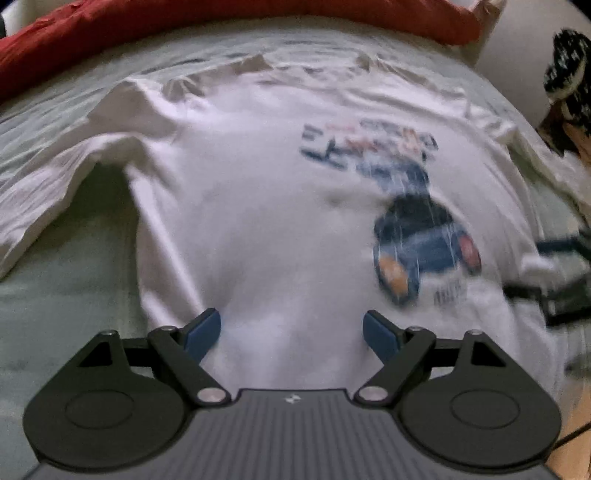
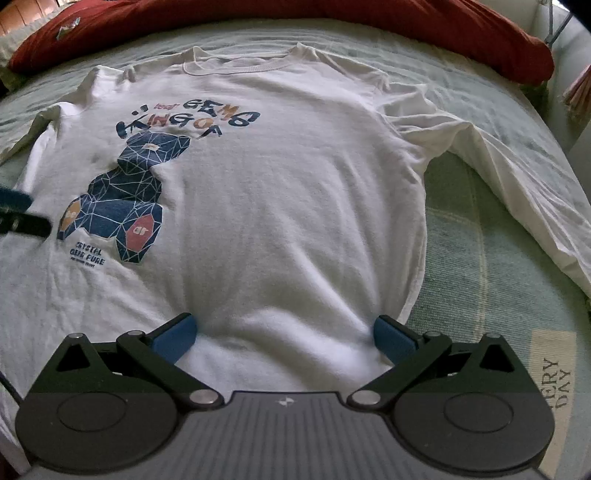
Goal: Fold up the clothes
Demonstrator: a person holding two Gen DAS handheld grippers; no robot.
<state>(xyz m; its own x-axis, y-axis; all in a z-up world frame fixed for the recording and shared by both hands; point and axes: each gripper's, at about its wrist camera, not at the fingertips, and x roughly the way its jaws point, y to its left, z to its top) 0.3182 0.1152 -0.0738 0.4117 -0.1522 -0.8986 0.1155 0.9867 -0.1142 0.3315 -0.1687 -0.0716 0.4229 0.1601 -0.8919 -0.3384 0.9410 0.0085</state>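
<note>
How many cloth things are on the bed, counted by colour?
White long-sleeved shirt with a blue bear print: 1
Red quilt along the far edge: 1
Pale green checked bed cover: 1
Total: 3

White long-sleeved shirt (image 2: 280, 192) laid flat, front up, on a pale green bed cover (image 2: 491, 258); ribbed neckline at far end, hem nearest the cameras. Navy faceted bear print (image 2: 122, 199) with lettering seen on one side of the chest. Both sleeves spread outward, fabric lightly creased. Nothing folded yet.
</note>
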